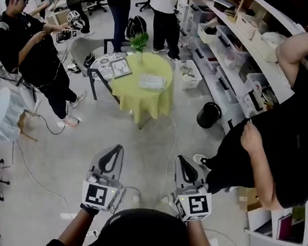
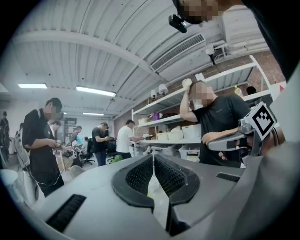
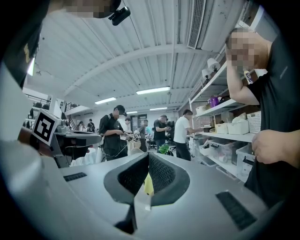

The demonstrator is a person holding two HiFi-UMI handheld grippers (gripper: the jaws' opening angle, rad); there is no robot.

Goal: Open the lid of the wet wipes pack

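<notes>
A flat white pack (image 1: 151, 82), likely the wet wipes, lies on a round table with a yellow-green cloth (image 1: 146, 98) across the floor, far ahead of both grippers. My left gripper (image 1: 118, 148) and right gripper (image 1: 182, 159) are held side by side over the floor, pointing level toward that table. The left gripper view shows the left gripper (image 2: 153, 154) with its tips touching and nothing between them. The right gripper (image 3: 148, 153) is likewise shut and empty in its own view. A sliver of the yellow cloth (image 3: 148, 185) shows through its jaw gap.
A person in black (image 1: 276, 142) stands close on the right, beside shelves (image 1: 239, 40) with bins. Another person (image 1: 28, 45) holding grippers stands at the left. A black bin (image 1: 208, 115) sits beside the table, magazines (image 1: 113, 65) and a plant (image 1: 139, 41) on it. Cables cross the floor.
</notes>
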